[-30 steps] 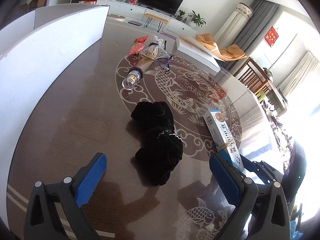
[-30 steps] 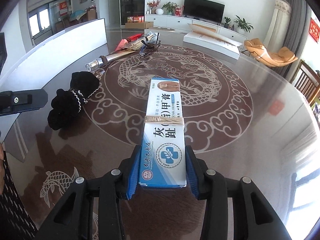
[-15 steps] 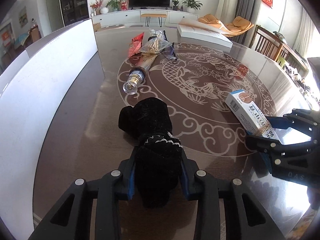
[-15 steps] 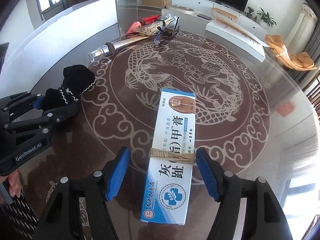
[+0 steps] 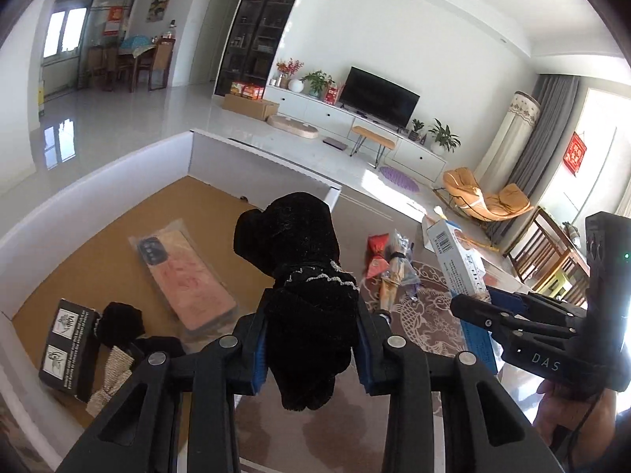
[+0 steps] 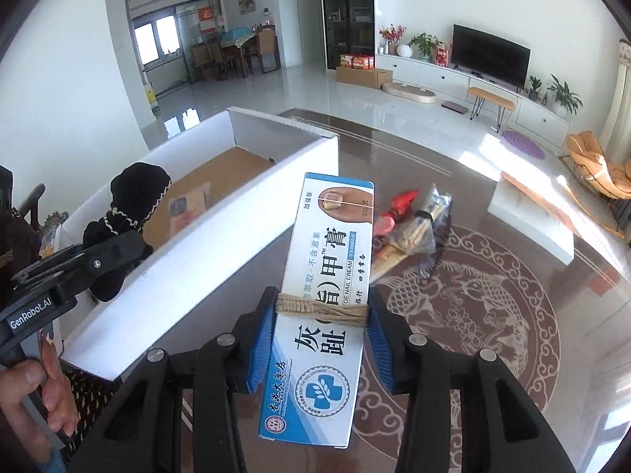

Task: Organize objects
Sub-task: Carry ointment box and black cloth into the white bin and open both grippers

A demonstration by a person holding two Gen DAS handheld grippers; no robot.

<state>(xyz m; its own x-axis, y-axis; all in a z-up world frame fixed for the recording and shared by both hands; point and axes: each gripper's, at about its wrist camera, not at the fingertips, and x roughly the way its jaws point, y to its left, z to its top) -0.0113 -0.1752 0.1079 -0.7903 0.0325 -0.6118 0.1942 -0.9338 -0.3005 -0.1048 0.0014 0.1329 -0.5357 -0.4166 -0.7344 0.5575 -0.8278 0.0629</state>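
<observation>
sunlit living room behind, dark dragon-patterned table (image 6: 493,315) under us. near at 6 o'clock, our left gripper (image 5: 307,351) is clenched on the black glove (image 5: 303,276), soft and limp, so we pinch its bunched cuff. our right gripper (image 6: 321,339) grasps the nail cream box (image 6: 331,283) at its twine band: light, stiff, crushable. farther, at 10 o'clock, the white box (image 6: 236,252) waits below both.
</observation>
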